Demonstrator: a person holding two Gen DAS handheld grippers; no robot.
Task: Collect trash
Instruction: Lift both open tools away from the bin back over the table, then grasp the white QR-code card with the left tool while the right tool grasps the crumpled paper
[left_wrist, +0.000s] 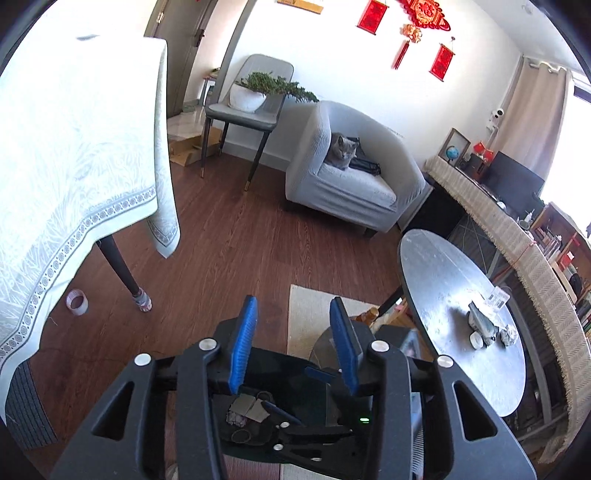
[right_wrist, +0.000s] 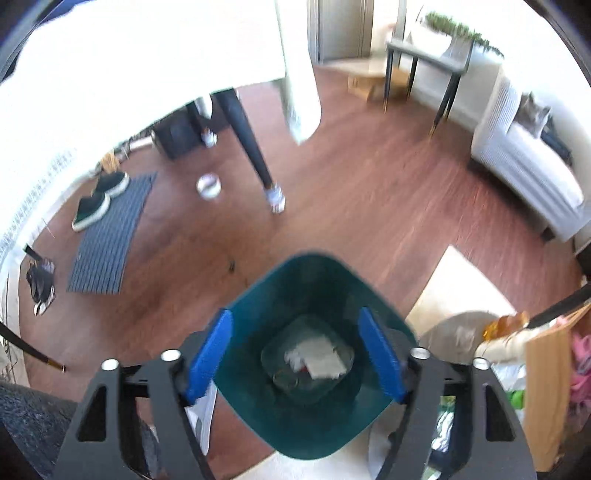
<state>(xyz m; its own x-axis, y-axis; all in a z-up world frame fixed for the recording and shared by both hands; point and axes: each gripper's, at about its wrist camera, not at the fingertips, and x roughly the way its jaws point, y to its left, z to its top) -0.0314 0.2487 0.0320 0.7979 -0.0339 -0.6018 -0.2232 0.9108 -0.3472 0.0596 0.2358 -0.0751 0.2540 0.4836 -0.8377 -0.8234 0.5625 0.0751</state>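
While my right gripper (right_wrist: 295, 354) hangs above the dark green bin (right_wrist: 295, 413), its blue pads stand apart with nothing pinched between them, so I call it released; the bin sits on the wooden floor (right_wrist: 351, 206) straight beneath, and some pale paper scraps (right_wrist: 317, 360) already lie at its bottom. My left gripper (left_wrist: 295, 343) is likewise parted and empty, with only the other tool's black frame and the bin's dark inside showing below it. More trash, as I judge it, waits on the round grey table (left_wrist: 436, 266) to the right: a crumpled grey-blue wrapper (left_wrist: 482, 321), a small wad of foil (left_wrist: 509, 330) just beside it and a little white cap or cup (left_wrist: 476, 339) touching the wrapper's near end. All of it looks feather-light and soft, so I expect it to crush under the pads, not resist; a gentle squeeze across the bulkiest fold of the wrapper should do, while the foil wad wants a pinch through its middle. On that smooth tabletop the pieces may skate away if I nudge them first, so I would come down from above. A roll of tape (left_wrist: 77, 302) lies on the floor near the cloth-covered table's leg (left_wrist: 122, 269); whether it counts as trash I cannot say.
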